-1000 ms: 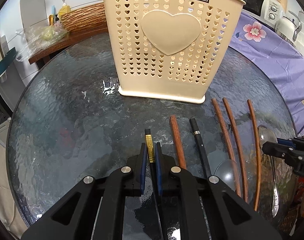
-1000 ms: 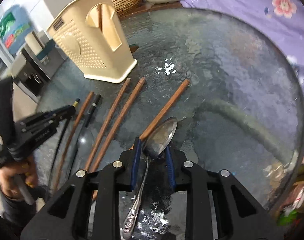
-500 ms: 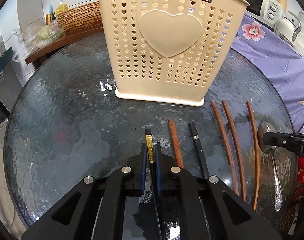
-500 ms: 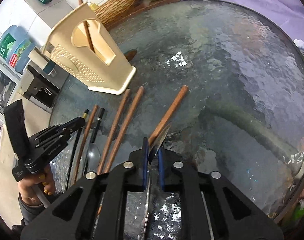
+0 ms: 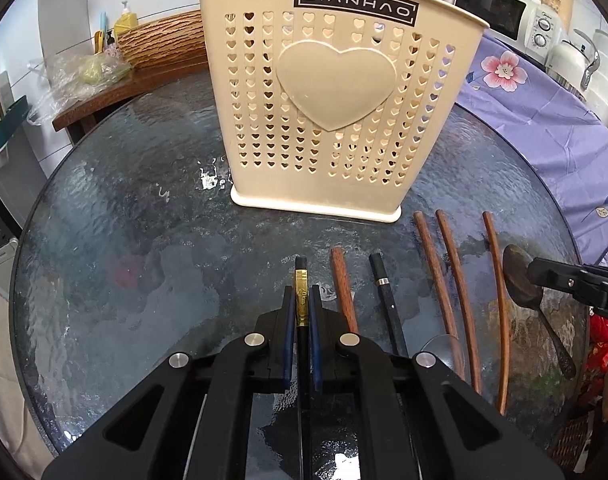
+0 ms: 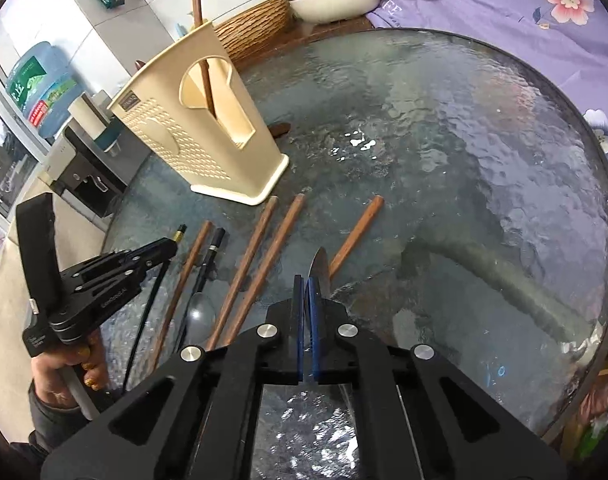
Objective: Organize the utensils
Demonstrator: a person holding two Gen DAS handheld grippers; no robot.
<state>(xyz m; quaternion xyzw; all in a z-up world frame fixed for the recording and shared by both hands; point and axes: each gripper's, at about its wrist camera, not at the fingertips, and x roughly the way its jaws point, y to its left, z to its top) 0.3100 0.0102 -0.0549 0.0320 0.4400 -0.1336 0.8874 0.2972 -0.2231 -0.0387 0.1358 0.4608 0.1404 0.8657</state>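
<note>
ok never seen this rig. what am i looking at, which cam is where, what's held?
No robot arm here: a person holds a two-finger gripper in each hand, and each carries a fisheye camera looking forward along its fingers. One picture is from the left gripper, the other from the right.

On the round glass table stands a cream utensil holder with one brown chopstick already in it. Several brown chopsticks, a black chopstick and a second spoon lie in a row.

The left gripper is shut on a black chopstick with a gold band. The right gripper is shut on a metal spoon, turned edge-on in its own view.
</note>
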